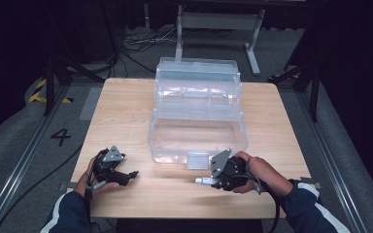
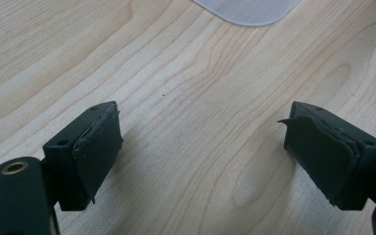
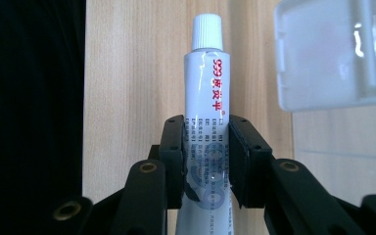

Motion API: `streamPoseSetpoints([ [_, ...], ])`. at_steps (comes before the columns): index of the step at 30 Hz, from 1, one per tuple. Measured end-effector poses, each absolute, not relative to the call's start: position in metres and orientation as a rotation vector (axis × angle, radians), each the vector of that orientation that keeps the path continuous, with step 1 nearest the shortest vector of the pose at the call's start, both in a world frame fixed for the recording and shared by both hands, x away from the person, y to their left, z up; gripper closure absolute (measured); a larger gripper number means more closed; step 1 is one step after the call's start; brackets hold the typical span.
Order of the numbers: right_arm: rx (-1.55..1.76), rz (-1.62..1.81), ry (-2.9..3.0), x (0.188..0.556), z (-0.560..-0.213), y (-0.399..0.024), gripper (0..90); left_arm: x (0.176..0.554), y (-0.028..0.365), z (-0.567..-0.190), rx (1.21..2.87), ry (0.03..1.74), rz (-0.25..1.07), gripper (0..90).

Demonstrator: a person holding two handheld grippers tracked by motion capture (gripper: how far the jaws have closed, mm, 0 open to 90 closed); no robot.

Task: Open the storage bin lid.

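A white ointment tube with a white cap and red lettering is clamped between the black jaws of my right gripper. In the high view this right gripper hovers near the table's front edge, the tube pointing left, just in front of a clear plastic tiered box. That box stands open in the middle of the wooden table, its lower bin bare. At the front left my left gripper rests low over the wood. Its jaws stand wide apart with bare wood between the left gripper fingertips.
The box's white latch tab hangs at its front wall, close to the right gripper. A corner of the clear box lies ahead of the left gripper. Dark floor, cables and stands surround the table.
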State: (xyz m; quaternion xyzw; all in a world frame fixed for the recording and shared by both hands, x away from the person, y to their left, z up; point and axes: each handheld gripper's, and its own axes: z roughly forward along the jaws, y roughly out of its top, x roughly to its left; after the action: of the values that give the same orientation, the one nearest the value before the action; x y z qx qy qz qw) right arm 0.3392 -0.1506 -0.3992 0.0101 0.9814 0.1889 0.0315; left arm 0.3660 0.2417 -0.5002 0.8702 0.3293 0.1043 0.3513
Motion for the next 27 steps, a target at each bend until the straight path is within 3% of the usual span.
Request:
streamPoseSetpoints([
  [27, 0.009, 0.586, 2.907, 0.350, -0.338, -0.162, 70.4, 0.366, 0.241, -0.500, 2.252, 0.858, 0.277, 14.3],
])
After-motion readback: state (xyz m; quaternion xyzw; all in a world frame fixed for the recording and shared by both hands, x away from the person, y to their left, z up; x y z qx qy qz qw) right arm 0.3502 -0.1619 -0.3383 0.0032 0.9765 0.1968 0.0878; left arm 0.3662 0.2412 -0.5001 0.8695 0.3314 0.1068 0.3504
